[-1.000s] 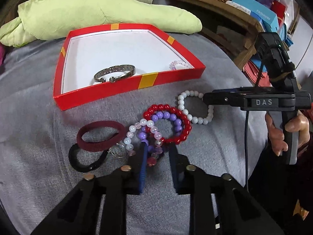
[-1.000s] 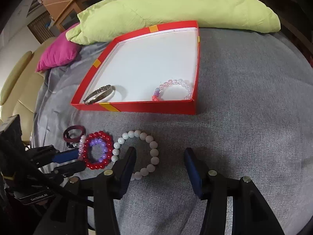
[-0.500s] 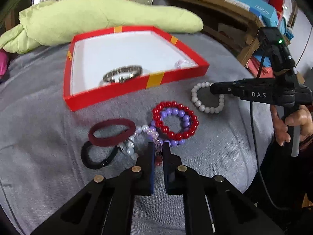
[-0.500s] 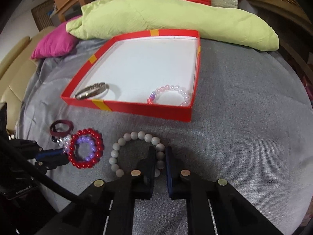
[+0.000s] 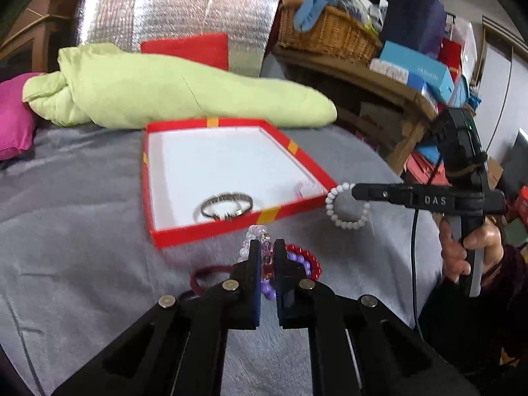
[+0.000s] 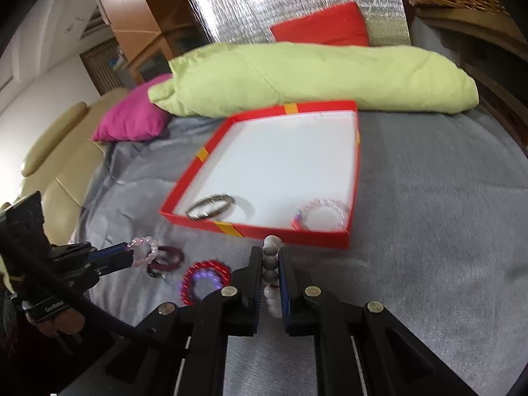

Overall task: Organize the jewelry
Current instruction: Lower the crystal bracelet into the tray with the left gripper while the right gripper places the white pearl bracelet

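Observation:
My left gripper [image 5: 266, 247] is shut on a pink and clear bead bracelet [image 5: 256, 233], lifted above the grey cloth; it also shows in the right wrist view [image 6: 145, 250]. My right gripper [image 6: 270, 254] is shut on a white bead bracelet [image 6: 270, 265], seen hanging from its tips in the left wrist view [image 5: 346, 206], just right of the red box [image 5: 290, 204]. The box holds a metal bangle [image 5: 226, 204] and a pale pink bead bracelet [image 6: 320, 214]. A red bead bracelet with a purple one inside [image 6: 204, 280] and a maroon hair tie [image 6: 168, 257] lie on the cloth.
A long green pillow [image 5: 165, 89] lies behind the box, a magenta cushion [image 6: 132, 122] at its left. A wooden shelf with a wicker basket [image 5: 326, 33] and boxes stands at the right. A black hair tie lies partly hidden under the maroon one.
Both grippers shut on their bracelets half a second ago and have since lifted them off the cloth, moving toward the red box.

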A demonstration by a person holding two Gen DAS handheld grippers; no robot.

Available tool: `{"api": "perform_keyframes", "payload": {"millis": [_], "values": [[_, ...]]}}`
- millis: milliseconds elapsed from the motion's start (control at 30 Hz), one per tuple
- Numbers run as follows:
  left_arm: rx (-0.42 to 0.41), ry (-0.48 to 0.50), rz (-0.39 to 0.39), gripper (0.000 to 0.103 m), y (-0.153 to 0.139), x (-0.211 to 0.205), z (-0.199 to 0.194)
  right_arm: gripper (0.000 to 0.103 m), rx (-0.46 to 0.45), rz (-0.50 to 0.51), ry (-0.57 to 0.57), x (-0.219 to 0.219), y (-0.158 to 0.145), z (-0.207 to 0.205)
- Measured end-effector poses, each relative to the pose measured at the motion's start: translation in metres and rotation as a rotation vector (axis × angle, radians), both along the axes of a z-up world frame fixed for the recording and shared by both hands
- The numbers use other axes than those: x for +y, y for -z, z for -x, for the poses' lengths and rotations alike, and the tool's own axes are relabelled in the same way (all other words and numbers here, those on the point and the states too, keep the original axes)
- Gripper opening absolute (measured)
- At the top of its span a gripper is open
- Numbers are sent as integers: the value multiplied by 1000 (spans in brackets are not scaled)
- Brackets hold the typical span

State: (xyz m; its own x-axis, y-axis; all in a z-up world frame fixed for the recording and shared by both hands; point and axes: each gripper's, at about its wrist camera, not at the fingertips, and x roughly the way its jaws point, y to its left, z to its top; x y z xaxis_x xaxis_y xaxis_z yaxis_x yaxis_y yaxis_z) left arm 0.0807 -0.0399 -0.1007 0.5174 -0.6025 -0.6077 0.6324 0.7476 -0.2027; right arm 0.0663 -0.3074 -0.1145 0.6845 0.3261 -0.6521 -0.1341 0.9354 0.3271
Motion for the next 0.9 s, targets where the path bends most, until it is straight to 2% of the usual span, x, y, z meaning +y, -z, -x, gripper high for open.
{"api": "perform_keyframes", "payload": {"millis": [233, 500, 667, 900], "values": [[-37, -35, 32, 7, -8, 2, -7, 11, -72, -57, 10, 3, -16, 1], [-35, -47, 47, 7, -12, -1, -23, 11, -89, -98, 10, 10, -23, -9], [-26, -61, 39, 7, -15, -10, -53, 11, -83, -128, 16, 16, -26, -32], [19, -89, 51, 7, -9, -18, -107, 11, -41, -171, 39, 22, -16, -83]]}}
